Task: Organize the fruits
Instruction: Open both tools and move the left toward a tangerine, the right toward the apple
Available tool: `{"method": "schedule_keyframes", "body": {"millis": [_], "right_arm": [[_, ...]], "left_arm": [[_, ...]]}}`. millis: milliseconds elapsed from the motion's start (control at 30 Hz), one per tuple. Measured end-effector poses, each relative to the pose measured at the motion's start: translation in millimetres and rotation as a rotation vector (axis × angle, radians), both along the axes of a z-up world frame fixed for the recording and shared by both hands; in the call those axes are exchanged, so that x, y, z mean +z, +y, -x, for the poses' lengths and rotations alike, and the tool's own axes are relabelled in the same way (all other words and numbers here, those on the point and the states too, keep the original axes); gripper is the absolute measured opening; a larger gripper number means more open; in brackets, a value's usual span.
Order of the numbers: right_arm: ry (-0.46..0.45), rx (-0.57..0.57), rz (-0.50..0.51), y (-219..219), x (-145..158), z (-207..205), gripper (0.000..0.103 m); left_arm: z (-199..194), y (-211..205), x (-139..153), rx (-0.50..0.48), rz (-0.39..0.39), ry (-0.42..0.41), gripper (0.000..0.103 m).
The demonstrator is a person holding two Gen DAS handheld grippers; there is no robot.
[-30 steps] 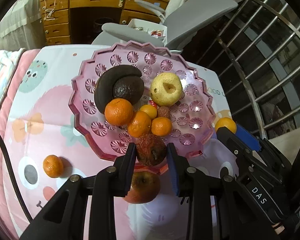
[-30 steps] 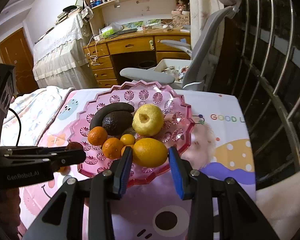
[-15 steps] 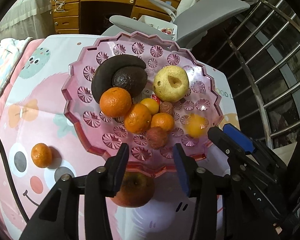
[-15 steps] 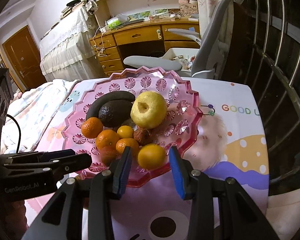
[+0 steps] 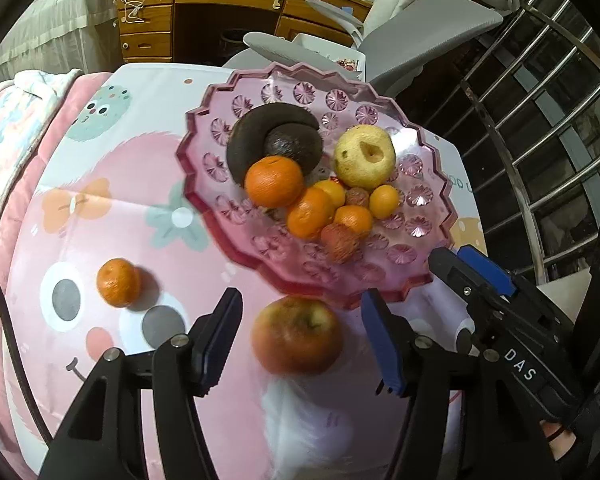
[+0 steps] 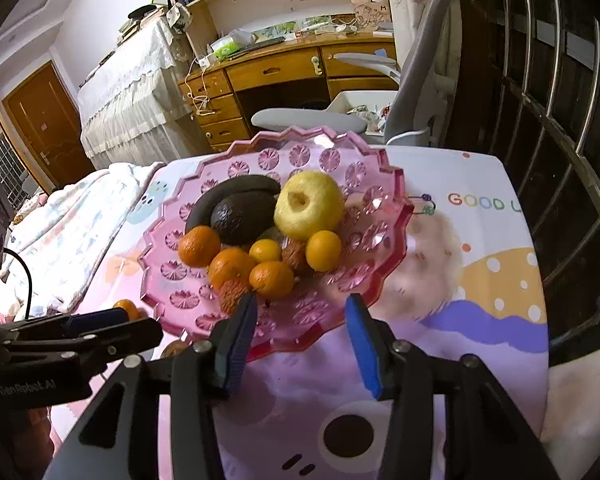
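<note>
Both grippers have just let go of their fruit. My left gripper [image 5: 302, 332] had a dark shrivelled fruit [image 5: 339, 242] clamped a second ago; that fruit now lies on the pink plate [image 5: 204, 160], ahead of the jaws among the tangerines. My right gripper [image 6: 300, 334] did the same with a small yellow-orange fruit [image 6: 323, 250], which now rests just below the yellow pear [image 6: 309, 205], well ahead of the right jaws. Both pairs of jaws stand spread wide with nothing between the pads, and both have pulled back off the plate's near rim.

So two more pieces are in the plate, and I judge the task mostly done. Two pieces remain out on the tabletop: a reddish apple [image 5: 297, 334], sitting directly between my left jaws but not touched by them, and a lone tangerine [image 5: 118, 282] off to the left of those jaws. The apple looks like my next pick; it is broad, so the left jaws must stay wide.
</note>
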State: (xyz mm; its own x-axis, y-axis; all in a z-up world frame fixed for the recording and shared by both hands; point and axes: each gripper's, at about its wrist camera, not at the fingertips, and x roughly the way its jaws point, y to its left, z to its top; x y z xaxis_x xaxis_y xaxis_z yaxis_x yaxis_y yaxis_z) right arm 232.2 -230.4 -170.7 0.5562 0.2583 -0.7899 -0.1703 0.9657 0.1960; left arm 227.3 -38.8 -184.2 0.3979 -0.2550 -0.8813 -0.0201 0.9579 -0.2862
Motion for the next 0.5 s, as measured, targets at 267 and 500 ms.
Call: {"method": "schedule_keyframes", "body": {"millis": [267,500], "right_arm": [[0.019,-0.011,0.026,24.8,-2.7,18.8,0.053],[0.036,-0.028,0.027,48.2,-5.3,32.8,0.062]], "left_arm": [[12.5,33.0,-10.5,-0.005,-0.008,0.029,0.065],[12.9,64.8,-21.9,-0.022,-0.052,0.059,0.067]]}}
